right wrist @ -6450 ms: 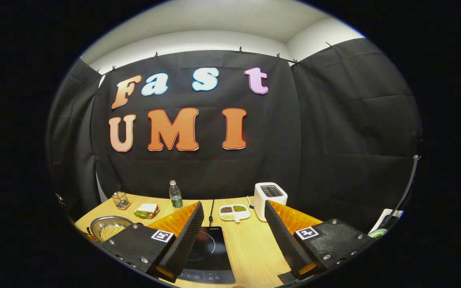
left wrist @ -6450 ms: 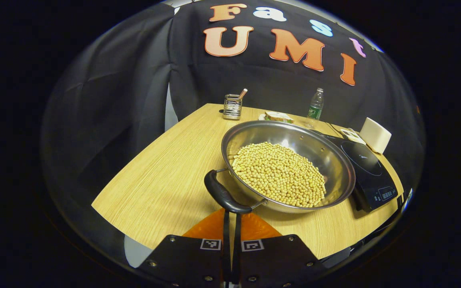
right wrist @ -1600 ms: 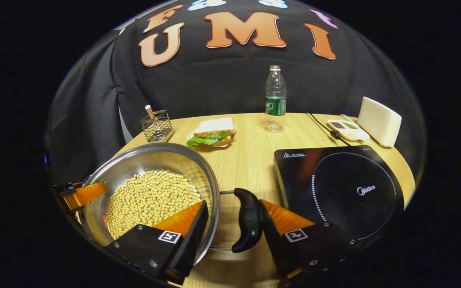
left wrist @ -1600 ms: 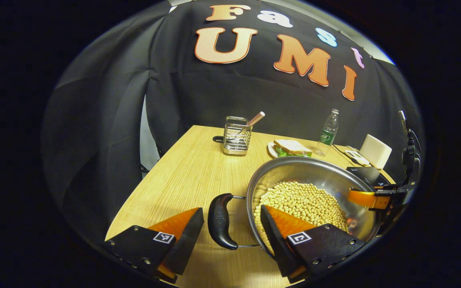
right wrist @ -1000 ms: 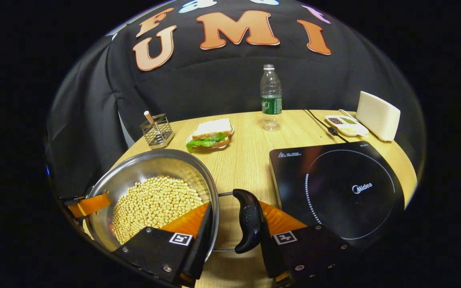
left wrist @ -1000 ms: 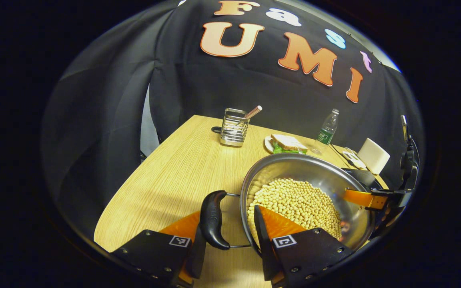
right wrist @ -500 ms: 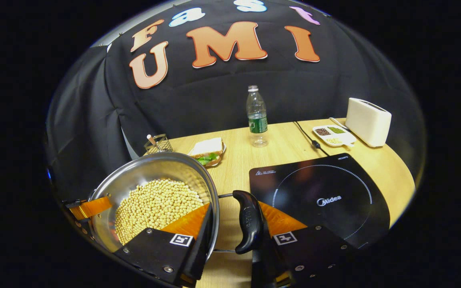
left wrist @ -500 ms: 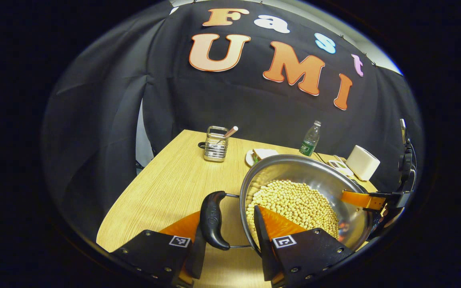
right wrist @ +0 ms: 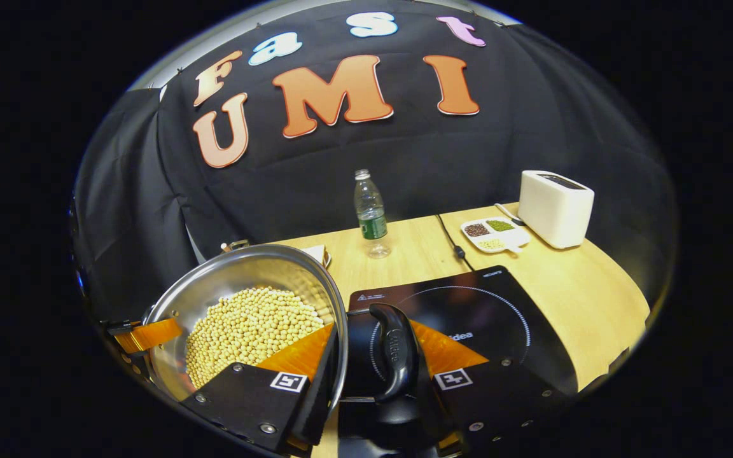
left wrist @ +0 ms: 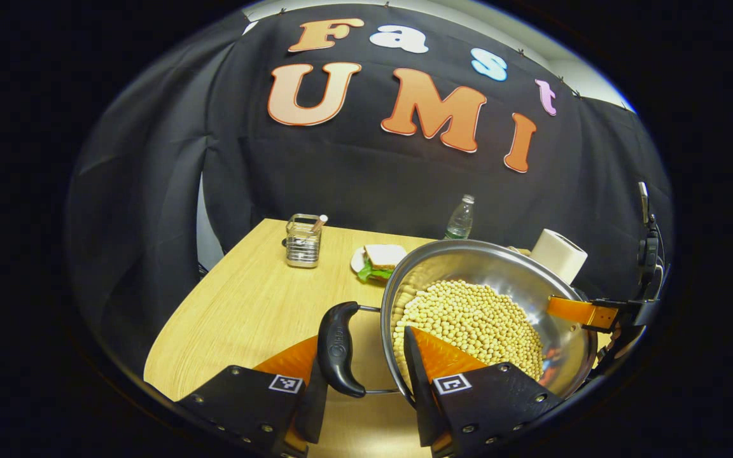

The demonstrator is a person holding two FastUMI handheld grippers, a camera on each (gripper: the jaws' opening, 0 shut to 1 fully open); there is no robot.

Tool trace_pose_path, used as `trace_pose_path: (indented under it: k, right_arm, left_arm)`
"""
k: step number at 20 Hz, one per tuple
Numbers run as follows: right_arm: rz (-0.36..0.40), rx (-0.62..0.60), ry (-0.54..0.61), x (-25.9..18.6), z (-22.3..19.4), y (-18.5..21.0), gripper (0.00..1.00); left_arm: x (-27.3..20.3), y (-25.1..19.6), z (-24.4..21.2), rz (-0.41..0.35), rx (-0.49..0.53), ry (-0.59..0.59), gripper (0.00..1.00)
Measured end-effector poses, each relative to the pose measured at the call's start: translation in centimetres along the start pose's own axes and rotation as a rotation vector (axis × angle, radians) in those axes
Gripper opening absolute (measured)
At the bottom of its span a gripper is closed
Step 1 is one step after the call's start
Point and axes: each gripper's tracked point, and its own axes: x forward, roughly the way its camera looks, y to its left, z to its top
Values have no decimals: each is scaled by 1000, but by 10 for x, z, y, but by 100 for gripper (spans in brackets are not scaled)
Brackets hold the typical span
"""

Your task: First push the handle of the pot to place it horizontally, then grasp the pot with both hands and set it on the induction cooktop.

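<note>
I hold the pot (left wrist: 519,280) by both of its side handles, and it sits in the lower middle and lower right of the left gripper view, in the lower left of the right gripper view. It is a wide, shallow steel pan with a bright rim, heaped with pale yellow beans (left wrist: 468,324).

My left gripper (left wrist: 360,381) straddles the black curved handle (left wrist: 336,348), one finger outside the grip and the other inside the rim over the beans; the jaws are drawn in around it, though I cannot tell whether both fingers press on it.

My right gripper (right wrist: 376,375) sits the same way on the opposite black handle (right wrist: 395,353), low in the centre of the right gripper view, and again I cannot tell if both fingers bear on it. That handle lies over the near left edge of the black induction cooktop (right wrist: 500,318), lower right of centre.

The table (left wrist: 245,305) is light wood.
</note>
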Motion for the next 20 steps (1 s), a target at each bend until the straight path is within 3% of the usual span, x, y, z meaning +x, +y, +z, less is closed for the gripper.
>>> trace_pose_path:
  k: [20]
  right_arm:
    - [-126, 118, 4, -21, 4, -174, 58]
  left_arm:
    - [49, -172, -24, -136, 67, 51, 59]
